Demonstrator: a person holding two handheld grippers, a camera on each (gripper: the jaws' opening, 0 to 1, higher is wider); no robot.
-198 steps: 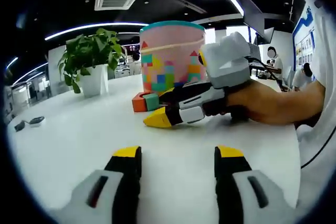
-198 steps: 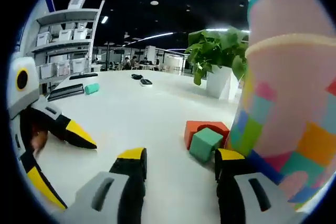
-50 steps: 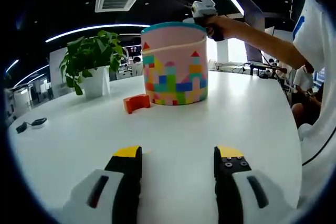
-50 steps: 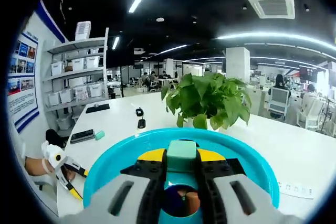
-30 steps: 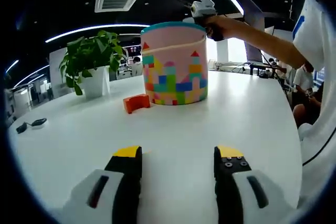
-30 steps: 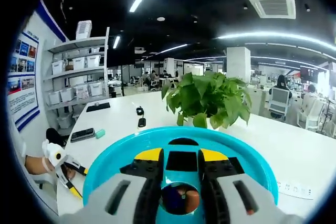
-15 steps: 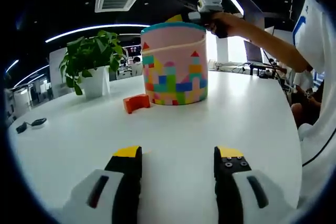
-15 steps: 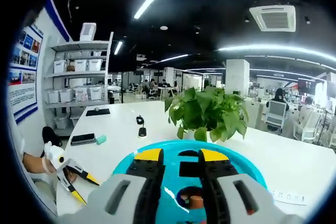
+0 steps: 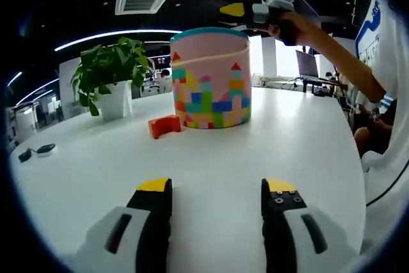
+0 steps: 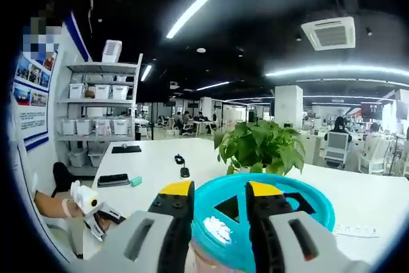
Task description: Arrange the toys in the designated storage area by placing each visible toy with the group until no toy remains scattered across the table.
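One orange block is left on the desk, at 9 o'clock beside the toy bucket. Both grippers, left and right, are held with fingers apart and empty.

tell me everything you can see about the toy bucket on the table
The bucket is a tall round tub with pale pink walls, a band of coloured block shapes printed around its lower half, and a teal lid with shaped cut-out holes. It looks like plastic. It stands upright on the white table, with an orange block lying close beside its base. The right gripper hangs above the lid, jaws apart and empty.
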